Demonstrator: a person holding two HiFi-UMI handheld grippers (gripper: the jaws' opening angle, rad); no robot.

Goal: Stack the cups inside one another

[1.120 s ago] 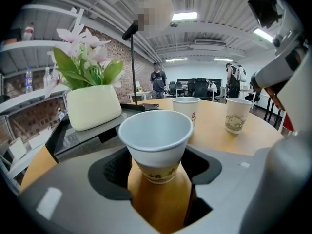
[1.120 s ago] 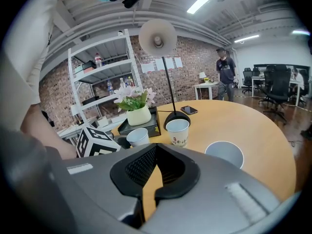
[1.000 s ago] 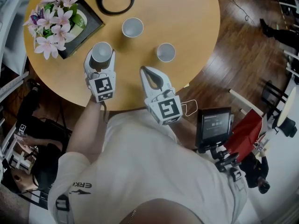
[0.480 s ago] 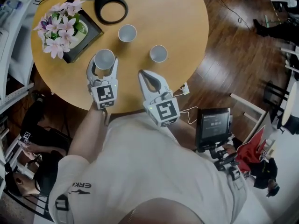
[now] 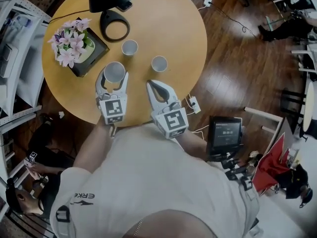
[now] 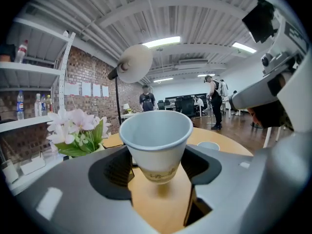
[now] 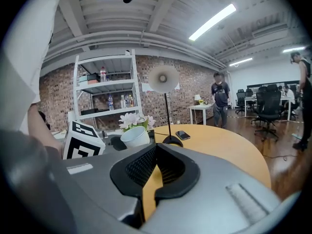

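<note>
left gripper: jaws wide, clamped on paper cup at mid-wall, above surface's near edge | handling: likely light, thin-walled, easily crushed; squeeze gently, below the rim | middle cup, right cup: upright mid-surface, apart | right gripper: jaws closed, empty

Bright ceiling strip lights, fisheye-warped dark edges.

A round table holds two cups: a far cup and, to its right, a near cup (well apart). Behind them stands a lamp base, with flowers to its left. A third cup sits between the left gripper's jaws, left of the right gripper.
</note>
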